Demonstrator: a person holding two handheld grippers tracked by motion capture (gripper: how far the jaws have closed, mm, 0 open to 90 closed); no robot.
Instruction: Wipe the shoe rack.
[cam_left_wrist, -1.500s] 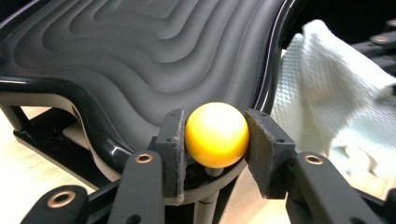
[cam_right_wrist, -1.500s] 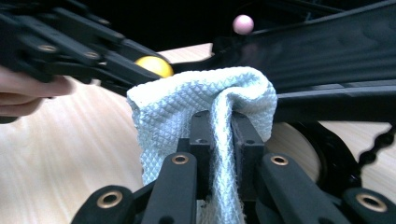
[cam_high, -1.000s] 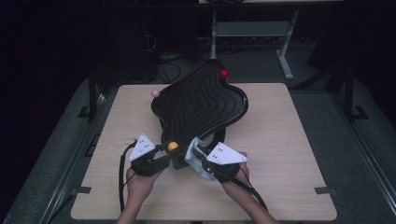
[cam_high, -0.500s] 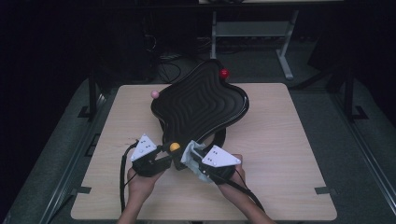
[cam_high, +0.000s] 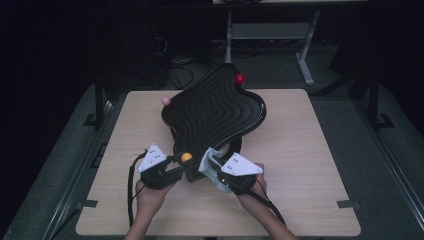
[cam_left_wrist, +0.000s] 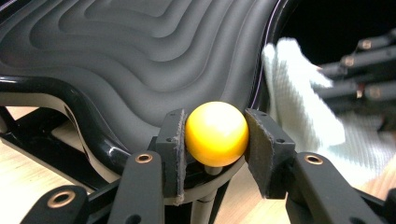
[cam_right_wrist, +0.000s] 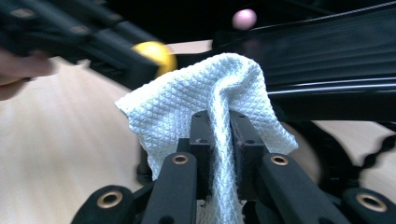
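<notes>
At the near edge of the table (cam_high: 300, 150), a person worked two grippers against a black ridged tray (cam_high: 215, 112) that stood raised on a dark stand. On the left, the left gripper (cam_left_wrist: 216, 135) had its pads on either side of a yellow ball (cam_left_wrist: 216, 133), which sat on a short post at the tray's near rim; one pad pressed the ball and the other lay against it, so the jaws held the ball. From above, that ball (cam_high: 186, 157) showed between the two tools. Just beside it, the right gripper (cam_right_wrist: 219, 135) was clamped tight on a fold of white cloth (cam_right_wrist: 205, 98), the weave bunched up over the jaws and hanging close to the tray's edge. The cloth (cam_high: 207, 162) lay next to the yellow ball, near the rim. Farther off, a red ball (cam_high: 240, 78) stood at the tray's far corner and a pink ball (cam_high: 165, 101) at its left corner. Both hands came in from below, cables trailing behind them.
</notes>
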